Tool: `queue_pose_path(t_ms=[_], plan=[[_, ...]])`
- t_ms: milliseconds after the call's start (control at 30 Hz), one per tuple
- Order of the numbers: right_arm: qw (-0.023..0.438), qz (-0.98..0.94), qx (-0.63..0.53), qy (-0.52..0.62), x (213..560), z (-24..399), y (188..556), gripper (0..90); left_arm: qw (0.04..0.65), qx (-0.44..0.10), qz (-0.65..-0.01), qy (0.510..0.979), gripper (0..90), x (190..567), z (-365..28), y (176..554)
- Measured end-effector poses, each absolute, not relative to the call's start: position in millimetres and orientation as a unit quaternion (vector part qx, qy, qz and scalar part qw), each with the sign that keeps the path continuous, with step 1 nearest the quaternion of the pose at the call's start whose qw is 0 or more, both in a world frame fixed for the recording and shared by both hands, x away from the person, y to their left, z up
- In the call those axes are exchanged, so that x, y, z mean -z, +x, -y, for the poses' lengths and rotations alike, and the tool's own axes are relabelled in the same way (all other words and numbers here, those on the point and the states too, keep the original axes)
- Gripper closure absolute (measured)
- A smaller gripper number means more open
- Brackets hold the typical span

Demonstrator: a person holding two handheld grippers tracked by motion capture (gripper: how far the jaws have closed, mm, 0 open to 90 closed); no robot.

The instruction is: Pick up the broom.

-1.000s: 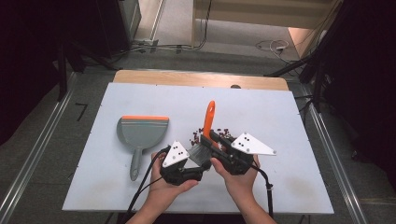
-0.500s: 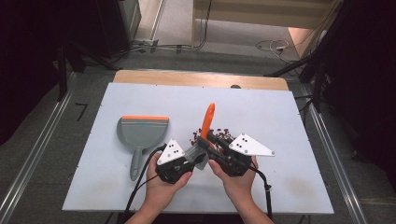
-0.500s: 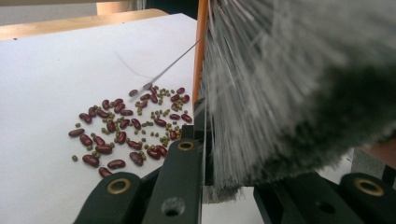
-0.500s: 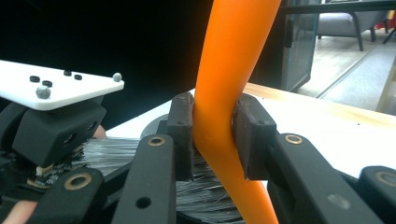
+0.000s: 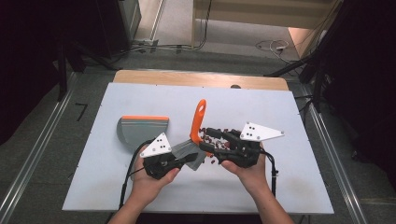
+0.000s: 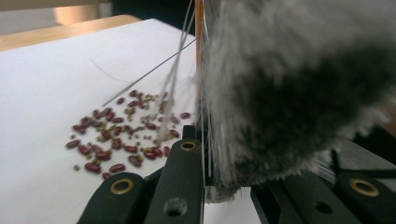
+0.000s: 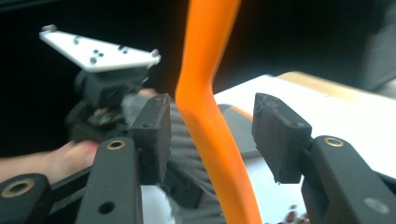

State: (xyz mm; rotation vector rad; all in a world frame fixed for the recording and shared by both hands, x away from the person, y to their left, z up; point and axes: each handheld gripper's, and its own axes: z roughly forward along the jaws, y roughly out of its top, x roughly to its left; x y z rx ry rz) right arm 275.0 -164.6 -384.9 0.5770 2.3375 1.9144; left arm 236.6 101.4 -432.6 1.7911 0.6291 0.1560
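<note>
A brush with an orange handle [image 5: 199, 119] and a grey bristle head [image 5: 186, 150] stands tilted over the white table [image 5: 289, 186]. My left gripper [image 5: 191, 158] is shut on the bristle head, whose grey bristles [image 6: 289, 84] crowd in just above its jaws [image 6: 243, 182]. My right gripper [image 5: 205, 140] has just been opening. The orange handle [image 7: 205, 107] runs between its pads [image 7: 280, 135] with a gap on each side. Red beans [image 5: 218, 135] lie scattered under the right gripper, and the same beans [image 6: 116, 135] are spread over the table in the left gripper view.
A grey dustpan with an orange edge [image 5: 142, 128] lies on the table to the left of the brush. The left gripper's grey plate [image 7: 98, 53] shows beyond the handle. Metal rails [image 5: 37, 154] run along both sides of the table, and cables lie on the floor behind.
The left jaws have closed on the bristle head. The right jaws have come off the orange handle. Both hands have shifted a little, and the brush is raised slightly.
</note>
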Motion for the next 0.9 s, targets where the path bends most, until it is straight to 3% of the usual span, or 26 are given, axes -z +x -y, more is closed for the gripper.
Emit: queue_pose_path(t_ms=[200,500,667,767,900], plan=[[-0.037,-0.767,-0.624,0.144,388,171,284,51.6,0.583,-0.035,-0.228,0.779,85.5,431,-105,237],[-0.101,-0.794,-0.593,0.090,399,158,284,51.1,0.601,0.010,-0.179,0.779,85.4,431,-104,235],[-0.129,-0.793,-0.590,0.078,405,155,284,56.7,0.604,0.027,-0.171,0.778,85.3,431,-103,235],[-0.129,-0.795,-0.587,0.078,408,153,283,64.9,0.601,0.031,-0.165,0.781,85.3,432,-102,235],[-0.130,-0.792,-0.590,0.080,410,154,283,68.1,0.600,0.034,-0.164,0.783,84.7,433,-102,236]])
